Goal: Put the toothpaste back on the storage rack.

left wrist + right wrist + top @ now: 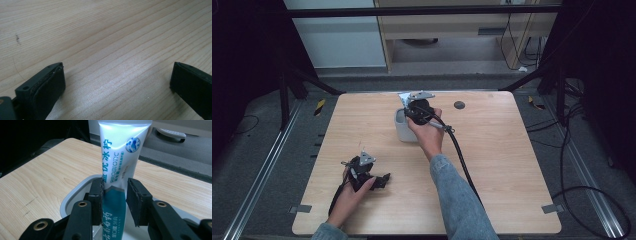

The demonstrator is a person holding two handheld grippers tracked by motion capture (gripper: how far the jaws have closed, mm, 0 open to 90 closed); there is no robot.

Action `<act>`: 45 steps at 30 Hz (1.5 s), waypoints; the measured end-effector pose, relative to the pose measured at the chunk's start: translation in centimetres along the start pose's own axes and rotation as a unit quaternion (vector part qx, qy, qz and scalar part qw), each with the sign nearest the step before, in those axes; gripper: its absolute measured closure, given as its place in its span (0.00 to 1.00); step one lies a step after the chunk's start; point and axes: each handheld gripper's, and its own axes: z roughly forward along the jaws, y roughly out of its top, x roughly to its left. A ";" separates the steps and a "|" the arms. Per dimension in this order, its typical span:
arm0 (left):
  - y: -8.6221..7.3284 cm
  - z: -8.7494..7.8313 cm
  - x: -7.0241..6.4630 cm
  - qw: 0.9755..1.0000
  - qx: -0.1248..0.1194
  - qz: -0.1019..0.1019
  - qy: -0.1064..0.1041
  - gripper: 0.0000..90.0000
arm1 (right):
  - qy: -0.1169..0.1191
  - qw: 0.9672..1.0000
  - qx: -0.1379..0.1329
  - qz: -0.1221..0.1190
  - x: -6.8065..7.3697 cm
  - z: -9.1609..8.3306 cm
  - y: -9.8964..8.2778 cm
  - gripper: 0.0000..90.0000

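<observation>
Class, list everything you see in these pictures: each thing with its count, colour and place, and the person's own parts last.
table: one, light wood, centre of the high view
cup: one, grey-white, far middle of the table
tube: one, white and teal, upright in the cup between the right jaws
round disc: one, dark, far side of the table, right of the cup
left gripper: one, black, jaws apart over bare wood
right gripper: one, black, jaws around the tube
hands: two, left near the table's front left, right at the cup
</observation>
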 end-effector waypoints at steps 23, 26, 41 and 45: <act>0.0 0.0 0.0 1.000 0.000 0.000 0.000 0.00 | 0.010 1.000 0.004 -0.002 0.2 -0.6 0.1 0.61; 0.0 0.0 0.0 1.000 0.000 0.000 0.000 0.00 | 0.011 1.000 0.013 -0.007 0.2 -1.0 0.2 0.54; 0.0 0.0 0.0 1.000 0.000 0.000 0.000 0.00 | 0.030 0.999 0.025 -0.019 -0.4 -4.2 0.3 0.31; 0.0 0.0 0.0 1.000 -0.001 -0.001 0.000 0.00 | 0.036 0.998 0.036 -0.027 -0.9 -4.7 0.3 0.23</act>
